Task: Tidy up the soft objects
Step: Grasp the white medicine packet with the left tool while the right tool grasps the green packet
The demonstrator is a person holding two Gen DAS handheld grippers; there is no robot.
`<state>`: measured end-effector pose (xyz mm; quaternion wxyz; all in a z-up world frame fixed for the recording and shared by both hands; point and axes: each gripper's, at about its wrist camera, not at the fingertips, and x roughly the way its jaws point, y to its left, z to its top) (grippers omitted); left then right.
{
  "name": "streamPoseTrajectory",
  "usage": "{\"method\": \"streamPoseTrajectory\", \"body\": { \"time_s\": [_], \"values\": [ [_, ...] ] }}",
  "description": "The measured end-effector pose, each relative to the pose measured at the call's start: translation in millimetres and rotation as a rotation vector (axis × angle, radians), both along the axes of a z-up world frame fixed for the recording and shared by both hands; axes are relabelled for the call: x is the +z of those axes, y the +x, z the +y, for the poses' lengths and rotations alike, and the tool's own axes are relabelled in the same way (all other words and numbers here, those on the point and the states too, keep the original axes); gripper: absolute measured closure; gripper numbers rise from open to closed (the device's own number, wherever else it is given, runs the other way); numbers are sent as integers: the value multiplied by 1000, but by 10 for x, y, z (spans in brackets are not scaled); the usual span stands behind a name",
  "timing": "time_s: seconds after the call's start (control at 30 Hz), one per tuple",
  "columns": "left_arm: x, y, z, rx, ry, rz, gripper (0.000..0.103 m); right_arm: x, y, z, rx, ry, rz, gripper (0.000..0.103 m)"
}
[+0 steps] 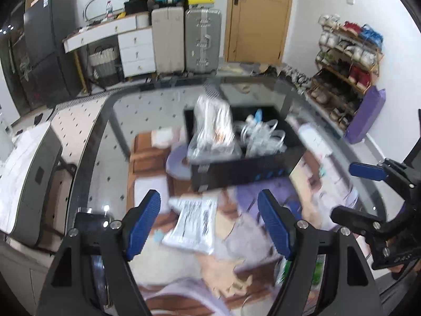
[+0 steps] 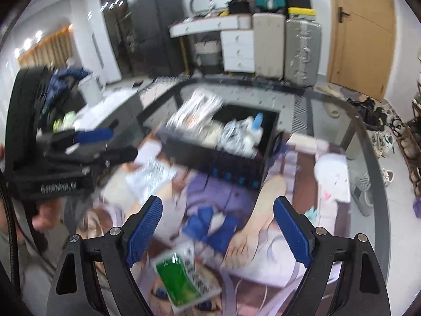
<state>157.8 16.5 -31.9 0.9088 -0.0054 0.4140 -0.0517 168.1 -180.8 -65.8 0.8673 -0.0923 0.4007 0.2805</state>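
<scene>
Motion blur smears the black bin (image 1: 244, 168) of clear packets; left gripper (image 1: 209, 223) and right gripper (image 2: 217, 230) hang spread apart, empty, over the counter (image 1: 86, 158).

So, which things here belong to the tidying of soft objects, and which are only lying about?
Belong to the job:
- black bin, already holding clear plastic bags
- white packet on the mat
- green packet
- blue pouches

Only lying about:
- suitcases
- shoe rack
- white drawers
- wooden door
</scene>
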Motion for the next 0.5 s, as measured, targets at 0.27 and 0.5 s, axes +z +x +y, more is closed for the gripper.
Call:
{"method": "streamPoseTrajectory", "body": {
  "time_s": [0.27,0.5],
  "values": [
    [-415,-173,90,-20,35,121,26,-502,-335,141,160,-87,96,15],
    [-393,-184,240,-11,36,100,26,-798,-534,383,252,-208,96,15]
  ]
}}
